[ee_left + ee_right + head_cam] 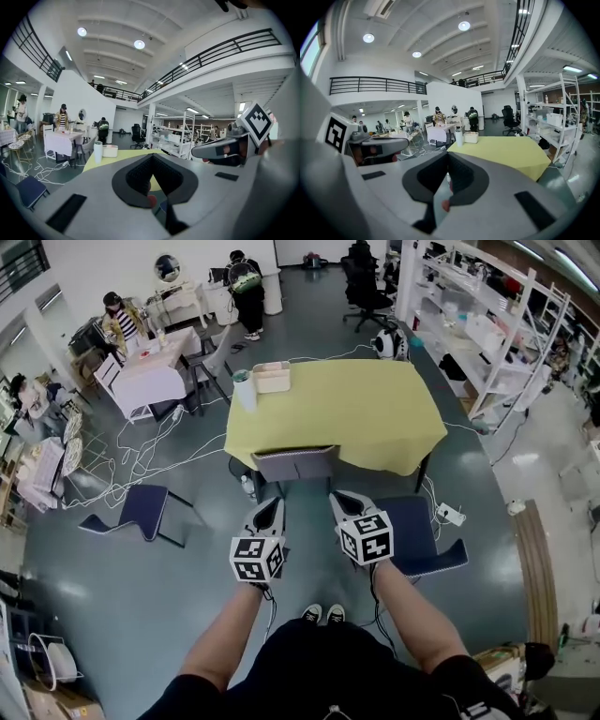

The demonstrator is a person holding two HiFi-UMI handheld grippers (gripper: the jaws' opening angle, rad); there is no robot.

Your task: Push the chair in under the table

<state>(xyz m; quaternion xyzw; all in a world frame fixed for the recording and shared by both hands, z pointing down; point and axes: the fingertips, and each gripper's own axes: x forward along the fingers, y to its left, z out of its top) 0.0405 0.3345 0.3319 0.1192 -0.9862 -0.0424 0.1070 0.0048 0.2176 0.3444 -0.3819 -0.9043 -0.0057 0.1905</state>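
Closest in, the left gripper (pixel 271 507) and the right gripper (pixel 340 500) are held side by side. Each has its fingers pressed together with nothing between them, as both gripper views show. Just beyond, clear of both tips, stands the chair (pixel 293 463). Its grey backrest faces the person at the near edge of the yellow tabletop (pixel 356 413), and the seat seems to be already under the cloth. It looks rigid and fairly light, likely to slide easily on the smooth floor (pixel 141 615). Closed tips set against the top of the backrest, one toward each end, should keep it from swivelling. Counted: two grippers, one chair at the table, two more on the floor — the left blue chair (pixel 142 512) and the right blue chair (pixel 422 538) — and farther off on the tabletop one white tumbler (pixel 245 390) and one box (pixel 272 377).
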